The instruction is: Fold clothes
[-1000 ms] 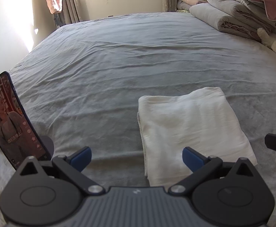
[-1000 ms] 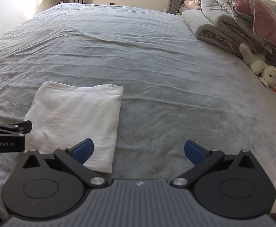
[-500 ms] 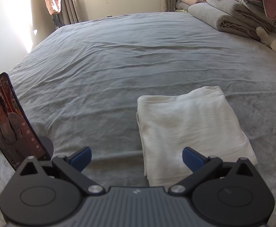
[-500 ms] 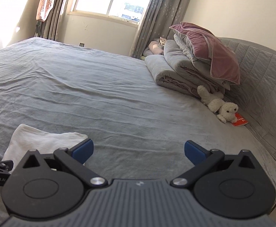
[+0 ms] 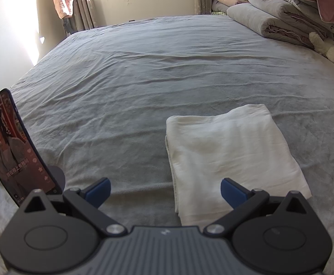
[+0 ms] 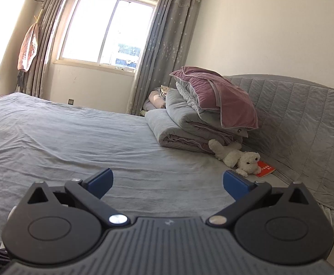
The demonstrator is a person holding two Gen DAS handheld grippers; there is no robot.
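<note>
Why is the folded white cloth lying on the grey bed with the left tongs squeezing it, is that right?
Not quite. The folded white cloth does lie on the grey bed, but the left tongs are open and hold nothing, as the left wrist view shows.

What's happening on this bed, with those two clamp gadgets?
A person is folding laundry with a two-finger gripper in each hand. A white cloth garment lies folded into a neat rectangle on the grey bed sheet. The left gripper hovers open just short of it, holding nothing. The right gripper, also open and empty, points toward the window.

Left tool (image 5: 164,192) and right tool (image 6: 167,183) (both empty), jaws spread wide.
</note>
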